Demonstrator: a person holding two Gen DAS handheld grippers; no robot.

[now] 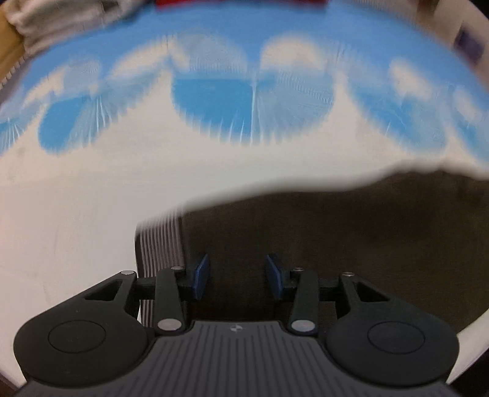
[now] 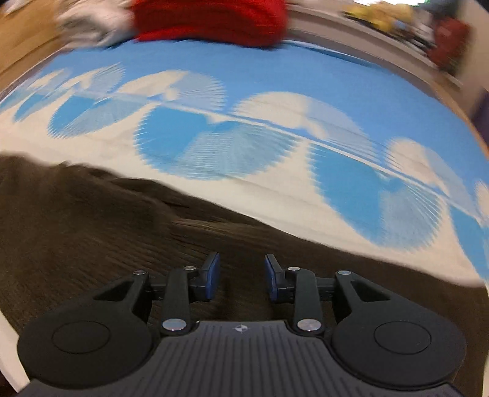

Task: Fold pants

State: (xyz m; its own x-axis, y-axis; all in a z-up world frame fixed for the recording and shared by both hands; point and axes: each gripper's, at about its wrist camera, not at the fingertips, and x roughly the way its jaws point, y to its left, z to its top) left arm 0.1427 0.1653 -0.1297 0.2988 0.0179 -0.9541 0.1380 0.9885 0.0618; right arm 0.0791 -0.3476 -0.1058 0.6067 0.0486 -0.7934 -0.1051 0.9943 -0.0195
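Dark brown corduroy pants [image 1: 336, 238] lie on a bedsheet patterned in blue and white [image 1: 214, 100]. In the left wrist view a ribbed band at the pants' edge [image 1: 159, 244] shows just left of the fingers. My left gripper [image 1: 238, 274] hovers over the brown fabric, open, with only cloth seen below the gap. In the right wrist view the pants [image 2: 91, 229] fill the lower left, wrinkled toward the sheet [image 2: 244, 79]. My right gripper [image 2: 241, 271] is open above them, nothing between its blue pads. Both pictures are blurred.
A red garment [image 2: 211, 21] lies at the far edge of the sheet, with a grey-white cloth [image 2: 91, 21] to its left; both also show in the left wrist view as red garment [image 1: 238, 4] and pale cloth [image 1: 61, 18]. Cluttered items [image 2: 397, 18] stand far right.
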